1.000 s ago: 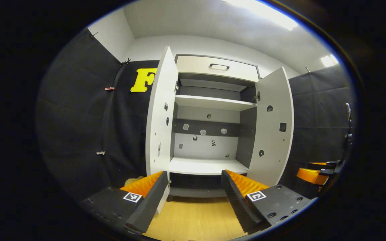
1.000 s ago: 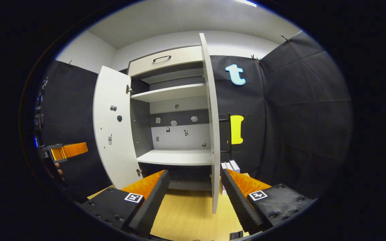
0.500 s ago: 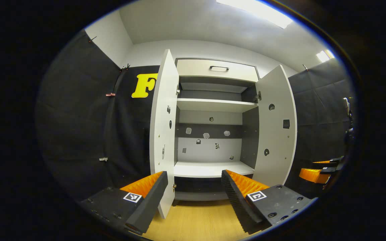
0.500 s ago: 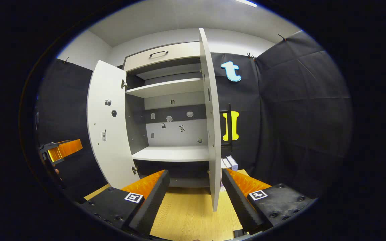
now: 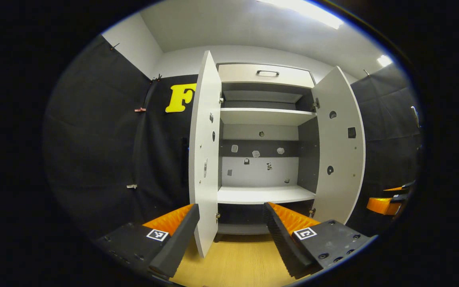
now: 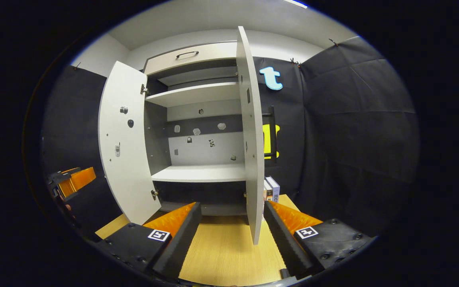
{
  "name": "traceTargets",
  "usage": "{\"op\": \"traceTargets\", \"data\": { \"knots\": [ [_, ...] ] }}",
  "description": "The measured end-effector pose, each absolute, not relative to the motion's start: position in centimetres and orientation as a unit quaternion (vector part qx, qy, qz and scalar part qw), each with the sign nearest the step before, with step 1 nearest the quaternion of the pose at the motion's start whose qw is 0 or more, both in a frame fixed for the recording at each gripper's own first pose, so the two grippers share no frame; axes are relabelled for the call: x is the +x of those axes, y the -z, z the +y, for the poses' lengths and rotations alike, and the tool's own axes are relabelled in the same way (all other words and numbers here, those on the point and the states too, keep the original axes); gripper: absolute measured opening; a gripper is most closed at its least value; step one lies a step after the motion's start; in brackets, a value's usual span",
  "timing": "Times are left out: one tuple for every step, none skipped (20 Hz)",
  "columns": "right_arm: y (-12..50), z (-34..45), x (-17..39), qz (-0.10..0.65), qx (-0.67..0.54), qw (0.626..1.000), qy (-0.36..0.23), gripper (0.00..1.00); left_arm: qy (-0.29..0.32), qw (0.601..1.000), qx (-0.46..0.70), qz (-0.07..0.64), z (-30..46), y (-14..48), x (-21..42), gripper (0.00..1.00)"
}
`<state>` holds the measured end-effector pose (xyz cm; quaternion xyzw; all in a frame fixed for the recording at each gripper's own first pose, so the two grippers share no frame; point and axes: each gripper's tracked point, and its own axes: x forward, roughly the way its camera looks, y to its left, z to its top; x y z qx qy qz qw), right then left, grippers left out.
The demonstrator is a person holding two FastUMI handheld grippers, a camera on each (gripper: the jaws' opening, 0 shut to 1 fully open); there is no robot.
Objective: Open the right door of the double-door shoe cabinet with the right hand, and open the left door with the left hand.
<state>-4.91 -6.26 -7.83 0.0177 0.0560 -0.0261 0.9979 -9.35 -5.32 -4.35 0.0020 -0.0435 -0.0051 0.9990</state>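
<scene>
Facing the shoe cabinet (image 5: 263, 159), we are holding both grippers back from it with nothing in either one. Our left gripper (image 5: 231, 235) is standing with its jaws spread wide and empty, the edge of the left door (image 5: 203, 159) lying between its fingers in the left gripper view. Our right gripper (image 6: 231, 235) is likewise gaping wide and gripping nothing, with the lower edge of the right door (image 6: 251, 151) showing between its fingers in the right gripper view. Both doors are swung fully out, baring the shelves (image 5: 265, 195) and the dark back panel inside; the drawer (image 5: 267, 75) above them is sitting closed. We are seeing the cabinet resting on a wooden floor (image 6: 229, 255), and a few small boxes (image 6: 271, 189) are standing just beside the right door's far side.
</scene>
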Motion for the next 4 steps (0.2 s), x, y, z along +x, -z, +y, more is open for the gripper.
{"op": "traceTargets", "data": {
  "knots": [
    [8.2,-6.2,-4.7,0.057,0.019,0.998,0.029,0.98,0.007,0.999,-0.001,-0.037,-5.5,5.2,-9.3,0.98],
    [8.6,-6.1,-4.7,0.061,0.025,0.997,0.031,0.98,0.01,1.0,-0.004,-0.027,-5.7,6.0,-9.2,0.98],
    [9.1,-5.8,-4.7,0.066,0.033,0.997,0.032,0.98,0.008,1.0,-0.007,-0.018,-5.6,6.8,-9.2,0.98],
    [9.5,-5.7,-4.8,0.07,0.038,0.996,0.036,0.98,0.008,1.0,-0.013,-0.009,-5.5,7.5,-9.3,0.98]
  ]
}}
